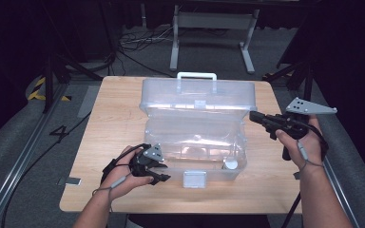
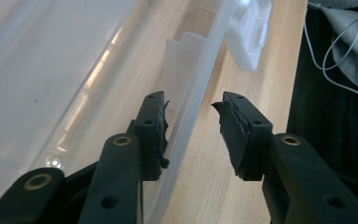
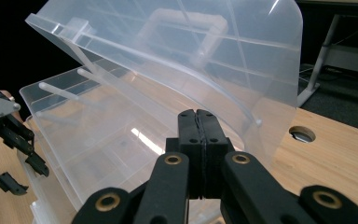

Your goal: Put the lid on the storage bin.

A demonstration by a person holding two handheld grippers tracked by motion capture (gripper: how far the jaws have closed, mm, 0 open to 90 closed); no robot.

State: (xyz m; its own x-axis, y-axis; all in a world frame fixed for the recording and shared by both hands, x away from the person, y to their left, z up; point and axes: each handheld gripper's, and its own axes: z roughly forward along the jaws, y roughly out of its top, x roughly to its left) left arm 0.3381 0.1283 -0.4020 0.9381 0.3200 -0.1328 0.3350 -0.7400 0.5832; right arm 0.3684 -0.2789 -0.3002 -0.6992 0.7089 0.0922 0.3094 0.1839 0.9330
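Pale wooden bench [image 1: 119, 102] is carrying a clear plastic lidded box [image 1: 195, 142], lid raised. Left hand-held gripper [image 2: 191, 135] is straddling its front wall, jaws apart. Right hand-held gripper [image 3: 198, 140] is pointing at its lid, jaws together.

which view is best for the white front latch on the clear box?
High view: the front latch faces the camera whole, hanging at the middle of the box's front wall. The left gripper view catches it obliquely at the top edge, partly cut off. The right gripper view looks at the raised lid and the box's inside instead.
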